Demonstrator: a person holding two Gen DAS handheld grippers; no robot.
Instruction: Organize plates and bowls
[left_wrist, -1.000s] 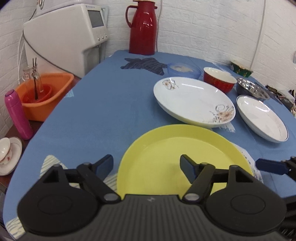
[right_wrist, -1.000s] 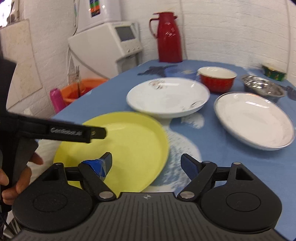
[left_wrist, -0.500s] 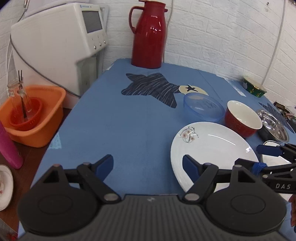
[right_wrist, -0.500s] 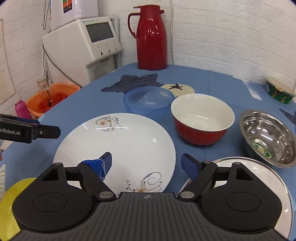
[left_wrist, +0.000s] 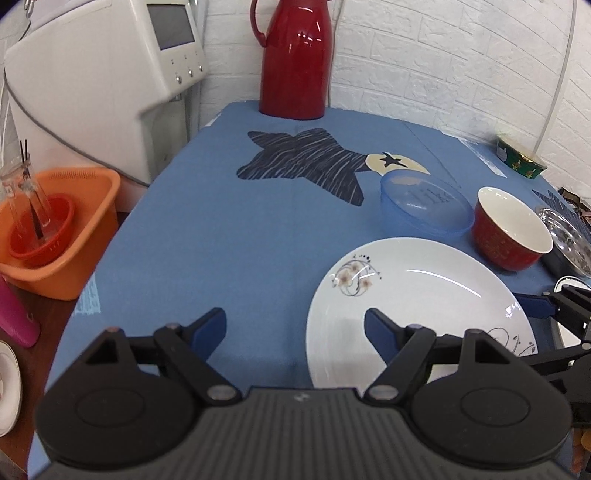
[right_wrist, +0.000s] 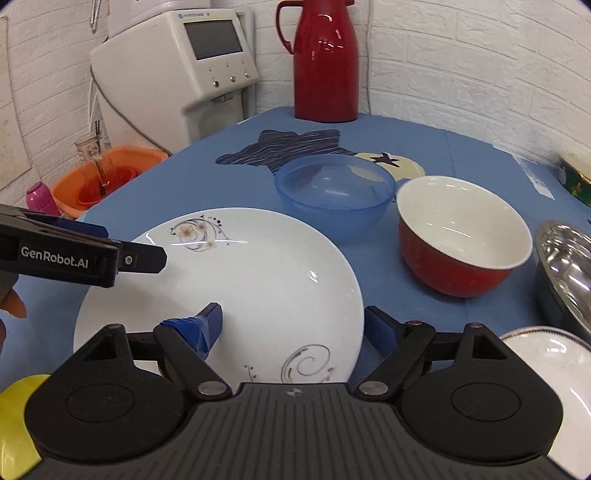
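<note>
Hovering wide open and empty, the left gripper (left_wrist: 294, 328) and right gripper (right_wrist: 293, 325) flank the white plate (right_wrist: 258, 284), which lies flat on the table (left_wrist: 221, 229) just ahead of them, seemingly to take its opposite rims; blue bowl (right_wrist: 332, 192) and red bowl (right_wrist: 461, 236) wait beyond.

table (left_wrist: 229, 236) | blue cloth | flowered plate (left_wrist: 417, 295) | blue bowl (left_wrist: 424, 206) | red bowl (left_wrist: 509, 236) | thermos (left_wrist: 295, 62)

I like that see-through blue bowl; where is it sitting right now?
In the right wrist view the blue bowl sits mid-table, just behind the flowered white plate and left of the red bowl.
</note>
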